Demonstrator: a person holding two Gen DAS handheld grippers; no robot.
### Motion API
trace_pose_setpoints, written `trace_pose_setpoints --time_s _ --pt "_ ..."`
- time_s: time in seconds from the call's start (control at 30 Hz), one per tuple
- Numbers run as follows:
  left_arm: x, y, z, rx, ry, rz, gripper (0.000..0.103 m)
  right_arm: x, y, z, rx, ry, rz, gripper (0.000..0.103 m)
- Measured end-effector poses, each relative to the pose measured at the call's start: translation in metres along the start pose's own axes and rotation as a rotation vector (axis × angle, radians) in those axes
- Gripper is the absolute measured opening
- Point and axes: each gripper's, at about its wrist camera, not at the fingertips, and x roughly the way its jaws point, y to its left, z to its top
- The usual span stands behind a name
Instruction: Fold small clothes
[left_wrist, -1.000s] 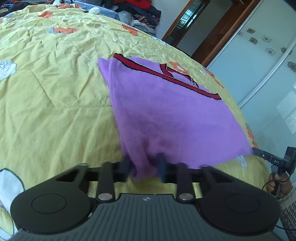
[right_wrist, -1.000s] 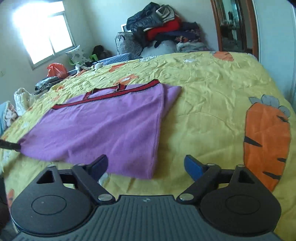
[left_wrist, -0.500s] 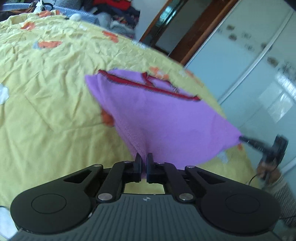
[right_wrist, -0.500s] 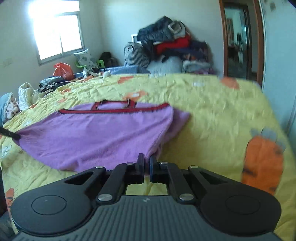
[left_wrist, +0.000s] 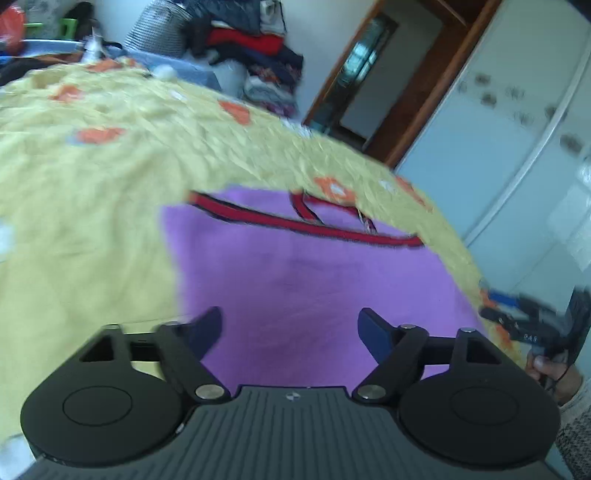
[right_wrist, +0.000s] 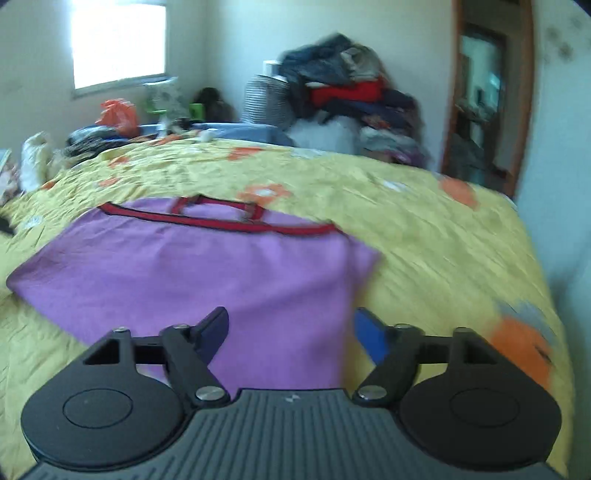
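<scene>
**Purple top on the bed, both tongs spread**

The purple top (right_wrist: 207, 273) lies flat on the yellow bedspread (right_wrist: 424, 236). Left tongs (left_wrist: 290, 326) and right tongs (right_wrist: 291, 326) are spread, empty, over its near edge. A clothes pile (right_wrist: 347, 103) stands beyond the bed's far edge.

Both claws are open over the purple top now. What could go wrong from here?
1. The purple top lies loose on the wrinkled yellow bedspread; the open right claw might pinch bedspread along with its edge.
2. The left claw hovers mid-fabric, not at an edge, so closing there would likely bunch the fold.
3. Both views are motion-blurred; the red-trimmed neckline may end up misaligned.
</scene>
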Motion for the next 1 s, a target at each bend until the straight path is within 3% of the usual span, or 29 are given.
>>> trace_pose_setpoints --time_s 0.07,0.13,0.17,0.2,0.33,0.4,0.47,0.53,0.6,0.67,0.73,0.8,0.87,0.9,1.0 --pt "0.043 -0.014 -0.003 0.009 0.040 0.068 0.064 0.032 0.014 0.010 0.020 0.027 0.034 0.074" --pt "0.061 -0.023 -0.015 0.072 0.017 0.125 0.067 0.057 0.019 0.015 0.015 0.074 0.031 0.073" --pt "0.061 -0.026 -0.019 0.111 0.017 0.135 0.071 0.068 0.019 0.012 0.001 0.109 -0.003 0.068" --pt "0.059 -0.030 -0.021 0.142 0.025 0.157 0.071 0.075 0.014 0.005 -0.007 0.150 -0.052 0.055" --pt "0.044 -0.021 -0.036 0.233 0.048 0.195 0.071 0.047 -0.023 -0.025 0.044 0.165 -0.093 0.056" --pt "0.040 -0.017 -0.039 0.296 0.055 0.178 0.071 0.033 -0.034 -0.034 0.101 0.174 -0.047 0.056" --pt "0.040 -0.018 -0.035 0.323 0.075 0.189 0.071 0.030 -0.033 -0.028 0.060 0.227 -0.068 0.065" --pt "0.039 -0.022 -0.029 0.306 0.099 0.192 0.073 0.024 -0.031 -0.020 0.058 0.243 -0.070 0.066" --pt "0.029 -0.028 -0.026 0.270 0.079 0.193 0.086 0.008 -0.024 -0.014 0.059 0.194 -0.056 0.067" --pt "0.018 -0.035 -0.026 0.249 0.050 0.108 0.088 -0.006 -0.012 -0.013 0.068 0.157 0.022 0.067" --pt "0.017 -0.043 -0.027 0.244 0.052 0.080 0.089 -0.010 0.005 -0.015 0.028 0.147 0.026 0.067" --pt "0.027 -0.047 -0.033 0.286 0.089 0.122 0.090 -0.005 0.010 -0.022 0.044 0.152 -0.011 0.068" --pt "0.045 -0.035 -0.043 0.323 0.161 0.208 0.088 0.007 0.016 -0.038 0.033 0.249 0.034 0.067" --pt "0.043 -0.030 -0.051 0.386 0.116 0.215 0.096 0.004 0.022 -0.045 -0.010 0.225 0.015 0.067" --pt "0.034 -0.013 -0.057 0.410 0.109 0.200 0.098 0.002 0.019 -0.052 0.014 0.244 0.019 0.067"
